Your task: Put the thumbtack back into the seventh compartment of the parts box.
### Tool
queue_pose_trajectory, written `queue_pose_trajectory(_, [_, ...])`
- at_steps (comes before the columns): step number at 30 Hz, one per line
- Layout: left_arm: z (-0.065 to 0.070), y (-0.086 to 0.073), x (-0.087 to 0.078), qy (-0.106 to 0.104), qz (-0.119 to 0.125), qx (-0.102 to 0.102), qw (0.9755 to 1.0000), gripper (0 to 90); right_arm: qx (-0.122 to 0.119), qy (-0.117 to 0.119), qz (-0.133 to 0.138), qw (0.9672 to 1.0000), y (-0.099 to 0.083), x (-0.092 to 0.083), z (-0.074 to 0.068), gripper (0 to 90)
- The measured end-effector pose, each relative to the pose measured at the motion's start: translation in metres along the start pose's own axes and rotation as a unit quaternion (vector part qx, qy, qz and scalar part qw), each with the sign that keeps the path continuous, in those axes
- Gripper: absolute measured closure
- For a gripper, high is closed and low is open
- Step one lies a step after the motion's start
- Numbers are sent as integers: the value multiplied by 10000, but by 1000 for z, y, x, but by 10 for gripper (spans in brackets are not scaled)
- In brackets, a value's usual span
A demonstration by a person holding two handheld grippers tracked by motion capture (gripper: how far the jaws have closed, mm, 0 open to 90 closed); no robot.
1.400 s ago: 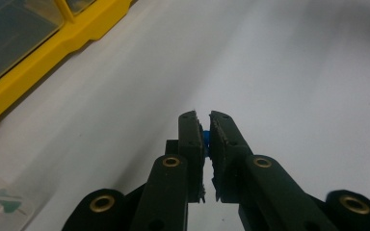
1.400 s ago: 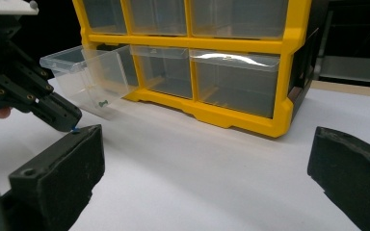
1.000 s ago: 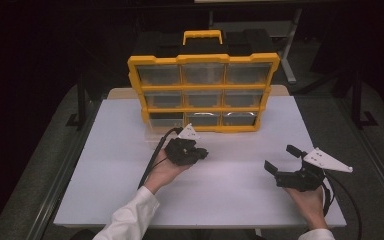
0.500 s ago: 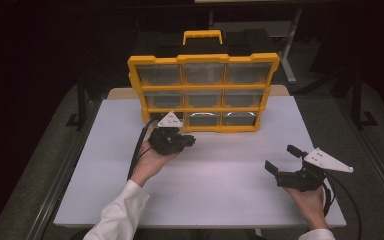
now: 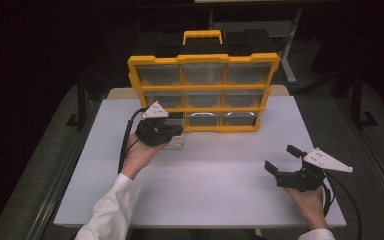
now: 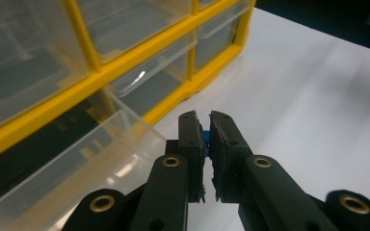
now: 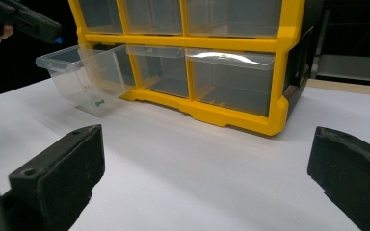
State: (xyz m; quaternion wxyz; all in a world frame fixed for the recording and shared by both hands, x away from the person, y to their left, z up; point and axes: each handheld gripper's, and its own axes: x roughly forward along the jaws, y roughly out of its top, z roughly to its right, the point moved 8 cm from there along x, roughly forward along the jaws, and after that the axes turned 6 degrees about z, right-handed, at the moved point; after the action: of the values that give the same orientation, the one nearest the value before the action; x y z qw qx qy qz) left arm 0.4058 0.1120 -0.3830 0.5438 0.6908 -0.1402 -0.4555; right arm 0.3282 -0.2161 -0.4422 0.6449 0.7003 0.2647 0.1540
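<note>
Fingers of the left gripper point(image 6: 206, 126), pinching a blue bit point(image 6: 205, 136), have carried it over the pulled-out drawer point(image 7: 79, 74), ready to drop; right gripper point(image 5: 286, 161) waits open.

The yellow drawer cabinet point(image 5: 203, 92) is standing across the far side of the white table point(image 5: 205, 185), walling off my way forward. Its bottom-left clear drawer point(image 7: 79, 77) is sticking out onto the tabletop, just under and beside my left gripper point(image 6: 206, 126), narrowing the room there. Between my two hands the table is lying bare, and my right gripper point(image 5: 284, 162) is facing open surface up to the cabinet's front.
</note>
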Motion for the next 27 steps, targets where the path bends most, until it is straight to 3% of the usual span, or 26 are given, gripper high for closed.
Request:
queue_pose_trajectory(8, [-19,-1,-3,215,40,-150,9996,840,-1,-3,-18,10000,-1,0,0,0])
queue_pose_trajectory(18, [-36,-7,-3,428,-92,-225,9988,840,11,-1,-28,10000,-1,1,-1,0])
queue_pose_trajectory(27, [-47,-14,-1,510,-182,-329,9980,834,-14,6,-54,10000,-2,1,-2,0])
